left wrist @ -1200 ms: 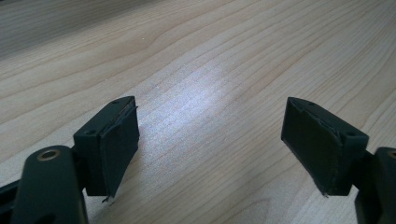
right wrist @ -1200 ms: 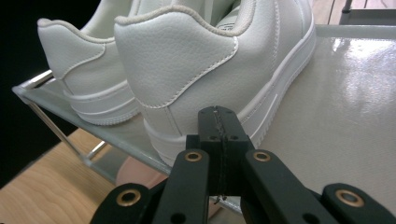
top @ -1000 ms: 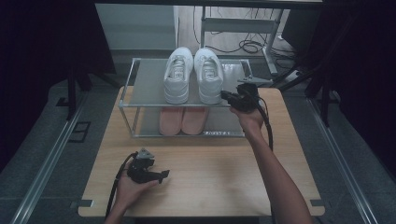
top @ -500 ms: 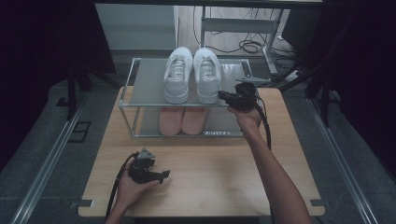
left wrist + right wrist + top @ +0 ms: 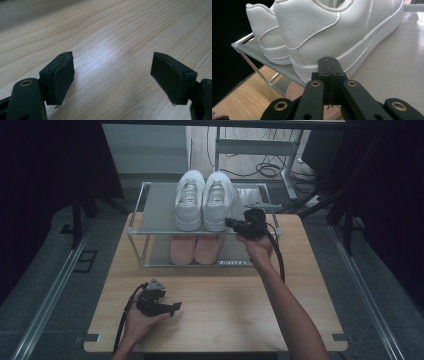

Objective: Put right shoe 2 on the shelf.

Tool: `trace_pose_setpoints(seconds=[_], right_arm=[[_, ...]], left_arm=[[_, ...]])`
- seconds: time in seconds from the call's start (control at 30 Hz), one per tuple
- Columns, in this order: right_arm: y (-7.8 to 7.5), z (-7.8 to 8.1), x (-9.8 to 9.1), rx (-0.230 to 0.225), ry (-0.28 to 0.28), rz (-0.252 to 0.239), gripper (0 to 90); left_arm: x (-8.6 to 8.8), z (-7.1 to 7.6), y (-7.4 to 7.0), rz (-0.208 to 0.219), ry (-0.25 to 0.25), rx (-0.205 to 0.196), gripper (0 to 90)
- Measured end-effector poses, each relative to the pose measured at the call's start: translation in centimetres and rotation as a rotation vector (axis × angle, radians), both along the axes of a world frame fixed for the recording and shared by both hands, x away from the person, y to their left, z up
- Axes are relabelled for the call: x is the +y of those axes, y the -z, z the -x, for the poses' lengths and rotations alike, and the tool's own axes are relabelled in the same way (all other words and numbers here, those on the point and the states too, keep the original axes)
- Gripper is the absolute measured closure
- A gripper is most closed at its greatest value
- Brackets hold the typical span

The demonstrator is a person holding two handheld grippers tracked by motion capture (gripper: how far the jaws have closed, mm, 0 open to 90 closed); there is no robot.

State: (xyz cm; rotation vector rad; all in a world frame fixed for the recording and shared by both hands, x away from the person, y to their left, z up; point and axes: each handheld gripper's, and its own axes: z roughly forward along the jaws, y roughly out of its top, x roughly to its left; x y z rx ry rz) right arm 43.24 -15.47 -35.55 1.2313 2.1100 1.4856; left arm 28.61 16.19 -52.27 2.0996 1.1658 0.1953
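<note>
Right gripper (image 5: pixel 231 222) seen centre frame, jaws pressed together, nothing pinched, tip at heel of right white sneaker (image 5: pixel 217 200) on rack top shelf (image 5: pixel 155 212). Left gripper (image 5: pixel 174 307) spread, rested on desk (image 5: pixel 225 300), lower left.

Left gripper (image 5: pixel 113 77): was black, with square rubber pads on the jaws and brass-ringed pivot holes.
Right gripper (image 5: pixel 329 66): matched it in black, brass eyelets at the linkages.
Cables: were black, one trailing from each.
Top plates: were grey and three-cornered.
Forearms: were unsleeved.
</note>
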Motion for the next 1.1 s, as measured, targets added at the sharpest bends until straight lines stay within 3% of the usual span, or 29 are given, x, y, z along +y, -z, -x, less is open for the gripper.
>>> trace_pose_setpoints(seconds=[0.57,1.1], right_arm=[[0.3,0.2,0.0,-0.014,0.002,0.006,89.5],[0.4,1.8,-3.4,-0.053,0.0,-0.007,88.5]], left_arm=[[0.0,0.0,0.0,0.004,-0.004,0.001,19.6],[0.1,-0.3,0.0,0.008,-0.004,0.006,19.6]])
